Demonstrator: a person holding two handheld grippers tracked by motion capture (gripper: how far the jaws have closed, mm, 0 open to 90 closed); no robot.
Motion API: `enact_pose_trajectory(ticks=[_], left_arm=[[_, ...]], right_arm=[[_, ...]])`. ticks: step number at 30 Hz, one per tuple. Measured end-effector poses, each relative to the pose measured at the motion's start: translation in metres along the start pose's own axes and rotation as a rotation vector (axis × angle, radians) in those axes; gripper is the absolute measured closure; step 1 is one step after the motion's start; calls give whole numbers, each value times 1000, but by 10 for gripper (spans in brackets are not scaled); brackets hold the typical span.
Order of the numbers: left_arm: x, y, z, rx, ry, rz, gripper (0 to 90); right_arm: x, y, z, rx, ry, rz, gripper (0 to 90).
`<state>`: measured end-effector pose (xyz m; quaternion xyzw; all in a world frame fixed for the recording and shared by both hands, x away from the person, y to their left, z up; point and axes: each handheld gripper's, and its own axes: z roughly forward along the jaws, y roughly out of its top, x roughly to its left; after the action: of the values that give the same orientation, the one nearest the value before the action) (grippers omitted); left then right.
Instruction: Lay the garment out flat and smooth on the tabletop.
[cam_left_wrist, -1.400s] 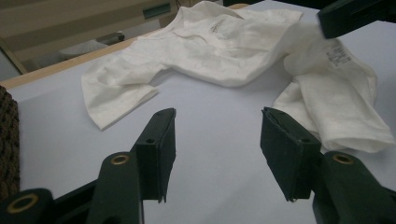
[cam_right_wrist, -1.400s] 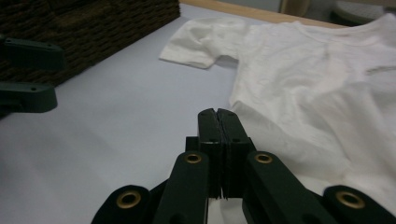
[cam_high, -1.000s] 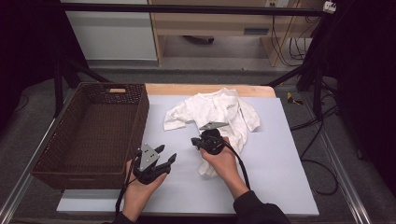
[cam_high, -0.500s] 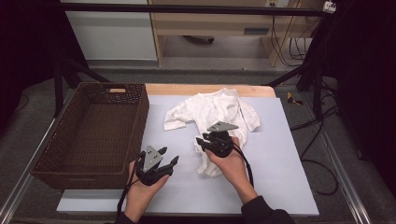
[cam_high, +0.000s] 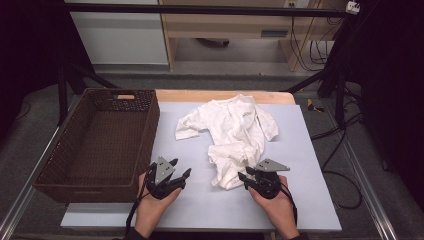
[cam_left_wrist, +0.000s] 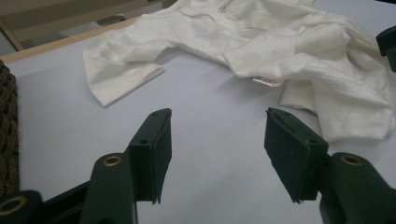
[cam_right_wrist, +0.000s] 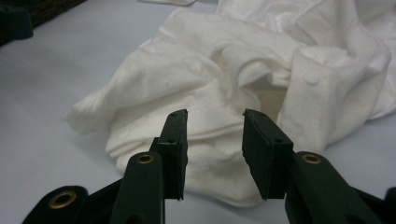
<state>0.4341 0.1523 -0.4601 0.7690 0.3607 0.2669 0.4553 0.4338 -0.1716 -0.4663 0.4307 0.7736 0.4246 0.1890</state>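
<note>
The work surface is a pale blue-grey table (cam_high: 310, 200) with a wooden far edge, set in a dark room with shelving behind. A white baby bodysuit (cam_high: 235, 135) lies crumpled at the centre of the table, neck end toward the far edge, snap-fastened crotch end bunched toward the person. A brown wicker basket (cam_high: 145, 125) stands at the table's left side, with nothing visible inside it.

The right gripper (cam_high: 248, 178) sits at the near right edge of the garment's bunched lower end, jaws parted, with no fabric between them. One second ago it was over the lower part of the cloth; it has since drawn back toward the person and to the right. The left gripper (cam_high: 180, 170) rests on bare table beside the basket, jaws spread wide, position nearly unchanged.

Assessment: the garment is released or not yet grasped; the withdrawal suggests repositioning for a grasp at the lower hem.
</note>
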Motion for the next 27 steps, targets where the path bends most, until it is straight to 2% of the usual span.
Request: enact_pose_trajectory(ticks=[2, 5, 11, 14, 18, 20, 24, 26, 27], left_arm=[[0, 0, 0, -1, 2, -2, 416], [1, 0, 0, -1, 3, -8, 412], [1, -2, 1, 4, 0, -6, 412], [1, -2, 1, 4, 3, -6, 412], [4, -5, 3, 15, 2, -17, 412], [5, -6, 3, 15, 4, -21, 412], [5, -5, 2, 10, 5, -24, 412], [5, -5, 2, 11, 5, -25, 412], [5, -5, 2, 10, 5, -26, 412]], right_arm=[[1, -3, 0, 11, -12, -9, 602], [4, -6, 0, 17, 4, -23, 568], [10, -9, 9, 75, 8, -60, 475], [13, -11, 15, 109, 7, -102, 431], [16, -11, 18, 117, -15, -104, 439], [16, -11, 18, 112, -26, -128, 490], [19, -10, 19, 106, -39, -158, 722], [20, -8, 20, 111, -51, -176, 805], [20, -8, 21, 112, -41, -175, 844]])
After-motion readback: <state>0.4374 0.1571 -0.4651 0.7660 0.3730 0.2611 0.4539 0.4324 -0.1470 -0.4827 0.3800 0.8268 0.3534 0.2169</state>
